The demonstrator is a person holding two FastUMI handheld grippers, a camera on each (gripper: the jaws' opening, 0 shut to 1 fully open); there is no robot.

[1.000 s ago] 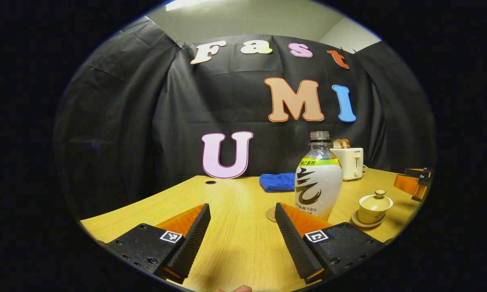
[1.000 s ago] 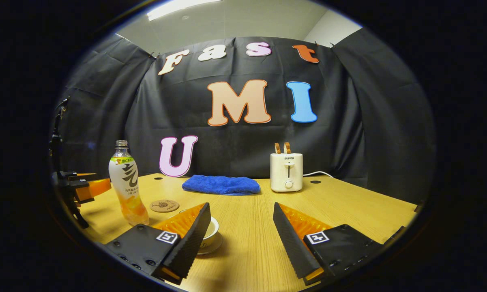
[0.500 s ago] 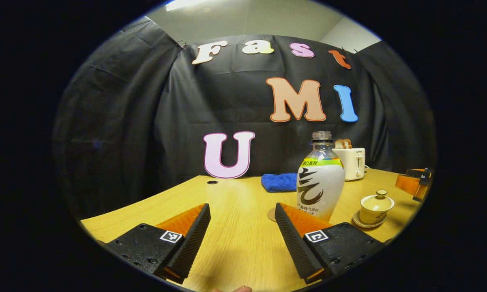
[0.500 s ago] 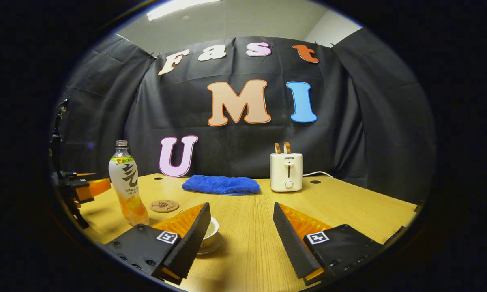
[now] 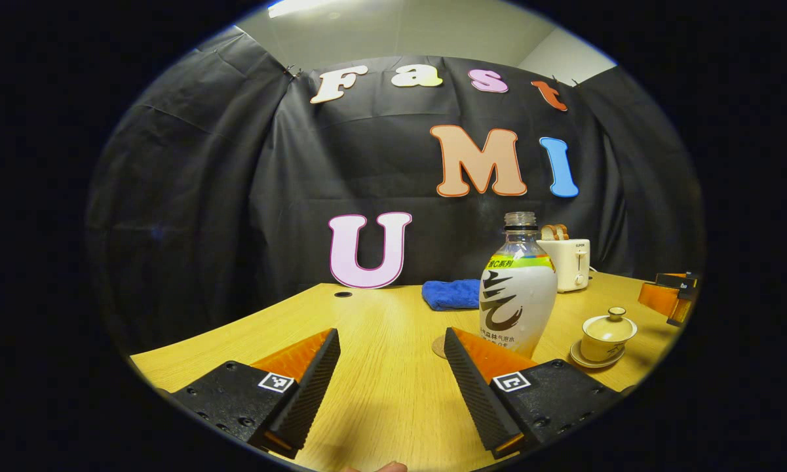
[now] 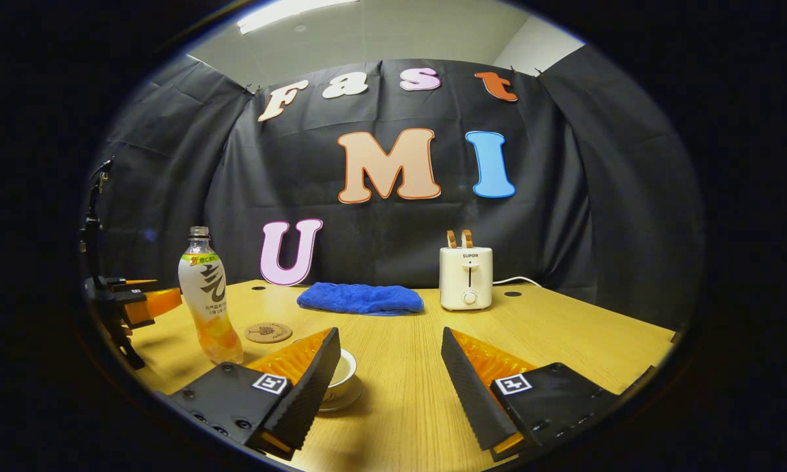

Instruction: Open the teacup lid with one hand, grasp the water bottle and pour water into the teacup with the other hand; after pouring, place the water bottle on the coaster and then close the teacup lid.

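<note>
Teacup (image 5: 607,333) w/ lid on, sits on saucer on surface (image 5: 380,328), just right of water bottle (image 5: 517,288). Bottle upright, uncapped, coaster (image 6: 268,332) just behind it. Left claw (image 5: 391,367) jaws apart, empty, low over surface near bottle. Right claw (image 6: 389,370) jaws apart, empty, teacup partly behind its left finger. Blue towel (image 6: 360,298) + toaster (image 6: 465,278) further back.

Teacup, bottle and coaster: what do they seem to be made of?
The teacup, with its lid and saucer, looks like glazed ceramic: cream, smooth, softly shiny. The bottle looks like clear plastic: see-through neck, printed wrap label, orange liquid showing low in the right gripper view. The coaster is a flat, matte brown disc, perhaps cork or wood; I cannot tell which.
</note>
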